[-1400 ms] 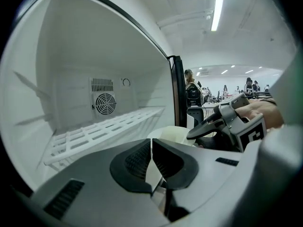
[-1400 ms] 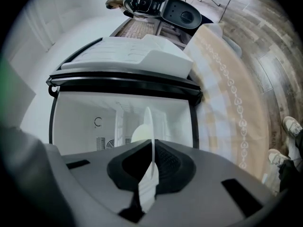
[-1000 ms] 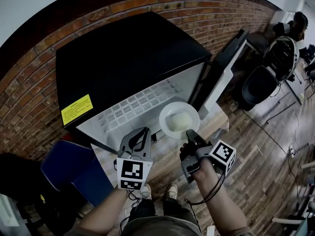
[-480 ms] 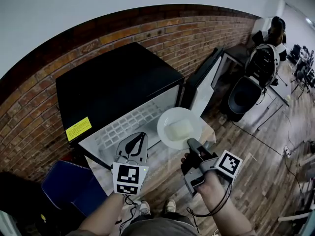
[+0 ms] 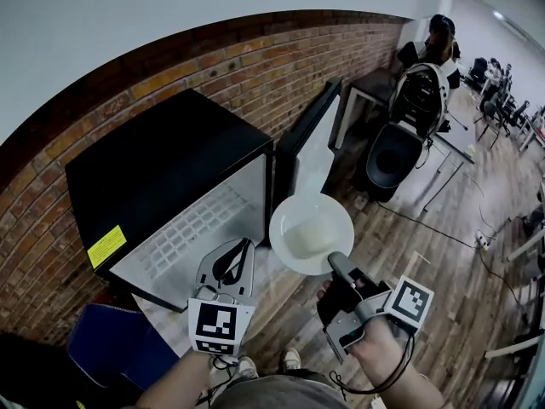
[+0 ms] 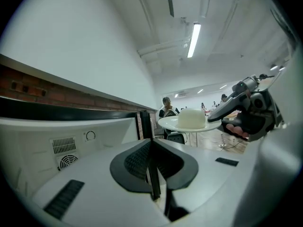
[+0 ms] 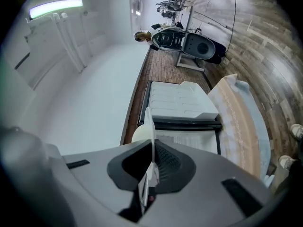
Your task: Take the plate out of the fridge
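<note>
A white plate with a pale lump of food on it hangs in the air in front of the open black fridge. My right gripper is shut on the plate's near rim and holds it level. In the right gripper view the plate runs edge-on between the closed jaws of that gripper. My left gripper is shut and empty, left of the plate and in front of the fridge's white inside. From the left gripper view the plate shows past the left gripper.
The fridge door stands open to the right of the plate. A blue seat sits at lower left. Dark chairs and a desk stand on the wooden floor at the right, with a person beyond them. A brick wall backs the fridge.
Both grippers have risen and drawn back from the fridge. The plate, held by the right gripper, has come up and away from the fridge opening.
</note>
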The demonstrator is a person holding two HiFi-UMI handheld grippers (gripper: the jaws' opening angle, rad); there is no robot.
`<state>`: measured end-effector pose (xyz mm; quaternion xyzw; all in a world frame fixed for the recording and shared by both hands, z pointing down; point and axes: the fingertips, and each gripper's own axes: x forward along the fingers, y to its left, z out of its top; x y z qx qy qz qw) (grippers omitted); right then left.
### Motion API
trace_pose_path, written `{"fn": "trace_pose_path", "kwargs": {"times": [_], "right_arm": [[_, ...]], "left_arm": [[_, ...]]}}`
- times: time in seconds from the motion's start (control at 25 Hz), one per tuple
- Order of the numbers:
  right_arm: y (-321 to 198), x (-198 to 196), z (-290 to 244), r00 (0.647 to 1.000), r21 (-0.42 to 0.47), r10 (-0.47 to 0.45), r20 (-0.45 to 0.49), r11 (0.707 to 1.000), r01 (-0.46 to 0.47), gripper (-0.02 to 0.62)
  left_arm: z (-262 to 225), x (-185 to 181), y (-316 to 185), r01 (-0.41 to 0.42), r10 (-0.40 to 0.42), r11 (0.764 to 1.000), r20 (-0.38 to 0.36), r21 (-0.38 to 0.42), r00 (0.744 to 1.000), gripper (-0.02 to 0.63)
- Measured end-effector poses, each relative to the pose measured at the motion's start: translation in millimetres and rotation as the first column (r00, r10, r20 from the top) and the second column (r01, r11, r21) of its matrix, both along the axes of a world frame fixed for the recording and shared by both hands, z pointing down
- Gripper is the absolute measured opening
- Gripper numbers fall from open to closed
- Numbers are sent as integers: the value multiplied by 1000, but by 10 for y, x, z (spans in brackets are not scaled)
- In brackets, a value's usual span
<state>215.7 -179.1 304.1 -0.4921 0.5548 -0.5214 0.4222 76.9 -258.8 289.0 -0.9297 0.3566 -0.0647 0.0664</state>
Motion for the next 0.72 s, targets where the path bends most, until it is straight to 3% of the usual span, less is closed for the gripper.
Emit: {"fn": "trace_pose_path", "kwargs": {"times": [0.48, 0.6, 0.72], "right_arm": [[535, 224, 478, 998, -74, 52, -38, 996, -54, 31], [623, 250, 658, 998, -109, 57, -33, 992, -61, 32], [706, 272, 810, 998, -138, 63, -21, 988, -65, 31]], "left_arm": [[203, 406, 353, -115, 115, 993, 0, 7, 993, 23], [286, 439, 410, -111, 111, 993, 8, 28, 994, 23], [443, 452, 457, -103, 103, 995, 17, -1, 995, 23]]}}
